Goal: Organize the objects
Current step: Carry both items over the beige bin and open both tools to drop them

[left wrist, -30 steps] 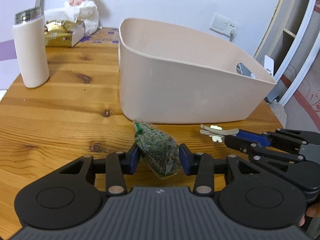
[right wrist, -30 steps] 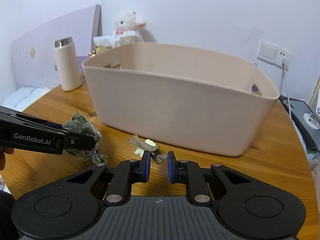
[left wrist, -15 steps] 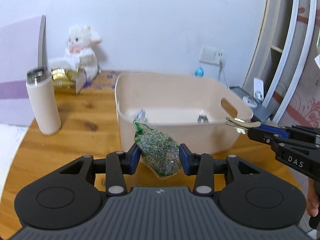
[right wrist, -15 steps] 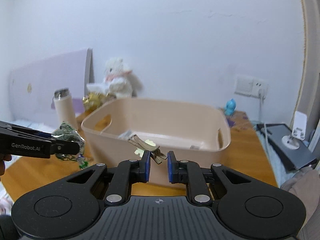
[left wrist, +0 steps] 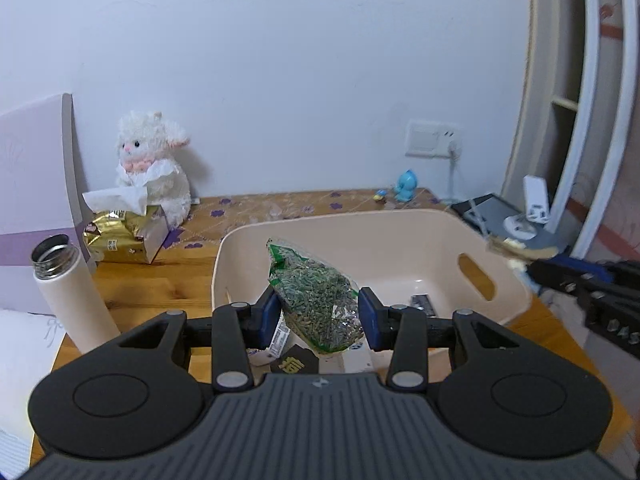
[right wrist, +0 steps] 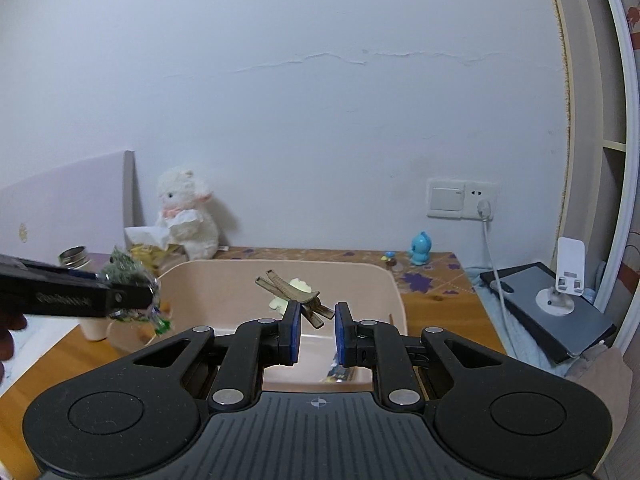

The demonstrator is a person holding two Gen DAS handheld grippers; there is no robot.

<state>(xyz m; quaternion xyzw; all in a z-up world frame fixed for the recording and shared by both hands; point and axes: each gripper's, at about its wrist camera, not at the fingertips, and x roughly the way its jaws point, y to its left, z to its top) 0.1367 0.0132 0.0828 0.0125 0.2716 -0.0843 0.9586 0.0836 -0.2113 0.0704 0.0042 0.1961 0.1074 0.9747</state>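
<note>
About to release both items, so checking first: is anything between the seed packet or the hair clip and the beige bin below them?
Nothing visible blocks either. The seed packet and hair clip hang over the open beige bin, which holds only a few small items.

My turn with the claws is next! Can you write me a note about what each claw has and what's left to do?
Left claw: shut on the bag of green dried leaves, held above the beige bin.
Right claw: shut on the brown hair clip, also over the bin.
Done: both things are lifted off the table; a few small packets already lie in the bin.
Left: lower each claw, open it, and let the bag and the clip drop inside. The white bottle and the tissue box stand outside the bin.
</note>
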